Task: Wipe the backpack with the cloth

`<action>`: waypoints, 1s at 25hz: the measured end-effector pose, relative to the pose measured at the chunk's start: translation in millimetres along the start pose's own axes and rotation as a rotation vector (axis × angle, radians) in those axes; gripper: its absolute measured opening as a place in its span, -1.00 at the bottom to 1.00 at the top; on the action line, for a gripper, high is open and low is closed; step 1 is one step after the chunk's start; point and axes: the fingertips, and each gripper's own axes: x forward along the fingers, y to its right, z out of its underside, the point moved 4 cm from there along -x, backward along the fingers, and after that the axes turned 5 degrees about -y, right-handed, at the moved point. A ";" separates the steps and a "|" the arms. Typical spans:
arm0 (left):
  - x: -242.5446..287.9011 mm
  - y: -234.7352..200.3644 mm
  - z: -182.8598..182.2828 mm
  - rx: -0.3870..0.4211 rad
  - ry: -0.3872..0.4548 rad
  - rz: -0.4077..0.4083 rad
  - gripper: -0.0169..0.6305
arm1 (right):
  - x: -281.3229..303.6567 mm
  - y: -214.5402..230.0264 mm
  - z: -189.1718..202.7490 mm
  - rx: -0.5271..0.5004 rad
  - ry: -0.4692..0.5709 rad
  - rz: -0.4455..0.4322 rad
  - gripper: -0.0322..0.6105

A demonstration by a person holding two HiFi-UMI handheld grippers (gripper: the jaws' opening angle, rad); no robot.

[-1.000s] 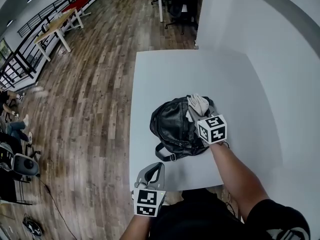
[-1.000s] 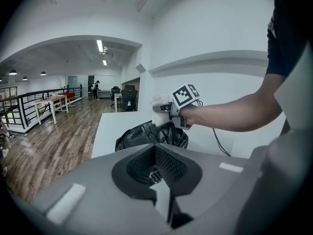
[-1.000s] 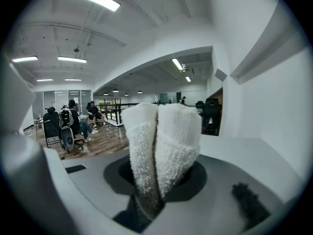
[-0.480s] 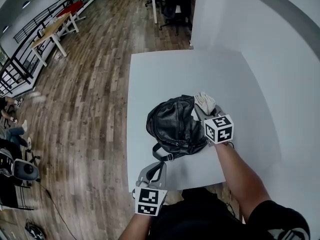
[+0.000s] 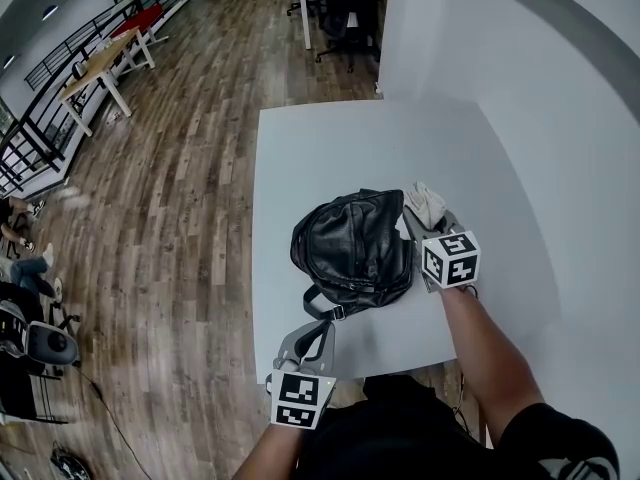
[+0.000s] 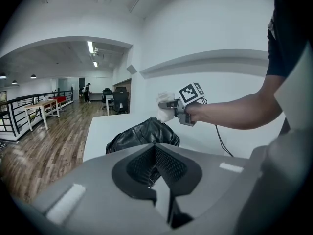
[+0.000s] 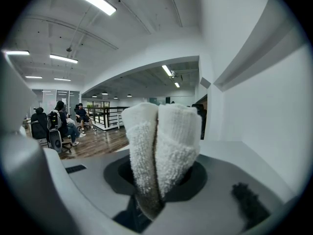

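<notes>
The right gripper (image 5: pixel 422 218) has its jaws clamped on a folded white terry cloth (image 7: pixel 161 146), which sticks out past them. The cloth is right of centre in the head view, just beside the upper right edge of the black leather backpack (image 5: pixel 352 250). I cannot tell if they touch. The backpack lies mid-frame on the white rectangular table (image 5: pixel 330 148). The left gripper (image 6: pixel 155 155), jaws together on nothing, is at the table's near edge, lower centre-left.

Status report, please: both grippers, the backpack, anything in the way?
Right gripper shut on cloth, beside the backpack, right side. Left gripper shut, empty, off the backpack. Nothing in the way.
</notes>
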 end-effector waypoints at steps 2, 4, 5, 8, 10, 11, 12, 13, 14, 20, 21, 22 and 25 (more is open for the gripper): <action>0.5 2.1 0.2 0.002 0.001 0.006 -0.93 | -4.4 3.8 2.0 0.002 -0.001 0.011 -0.59; 1.5 3.8 0.3 0.006 0.001 0.012 -0.93 | -7.9 7.3 4.1 0.005 -0.002 0.022 -0.59; 1.8 4.3 0.2 0.008 0.002 0.015 -0.93 | -9.5 8.8 5.0 0.006 -0.003 0.027 -0.59; 2.0 5.7 -0.8 0.015 0.005 0.024 -0.93 | -14.0 12.8 7.2 0.012 -0.004 0.043 -0.59; 2.1 6.8 -1.7 0.018 0.006 0.029 -0.93 | -17.1 15.8 8.1 0.015 -0.004 0.052 -0.59; 2.1 7.3 -2.0 0.020 0.006 0.031 -0.93 | -18.6 17.3 8.5 0.016 -0.004 0.057 -0.59; 2.0 7.8 -2.3 0.022 0.006 0.033 -0.93 | -19.9 18.6 8.8 0.017 -0.004 0.061 -0.59; 1.8 8.2 -2.3 0.023 0.006 0.034 -0.93 | -21.3 19.6 9.1 0.018 -0.004 0.065 -0.59; 1.5 8.7 -2.1 0.024 0.005 0.036 -0.93 | -22.6 20.4 9.3 0.018 -0.004 0.069 -0.59; 2.4 10.6 -0.2 0.029 0.003 0.044 -0.93 | -26.8 23.5 10.3 0.016 -0.003 0.081 -0.59; 2.3 10.4 -0.5 0.028 0.003 0.044 -0.93 | -27.0 23.4 9.8 0.014 -0.002 0.082 -0.59; 2.0 10.1 -0.8 0.028 0.004 0.044 -0.93 | -27.2 23.2 9.0 0.012 -0.001 0.083 -0.59; -0.3 9.1 -0.2 0.025 0.004 0.038 -0.93 | -27.5 21.2 6.4 0.002 0.000 0.082 -0.59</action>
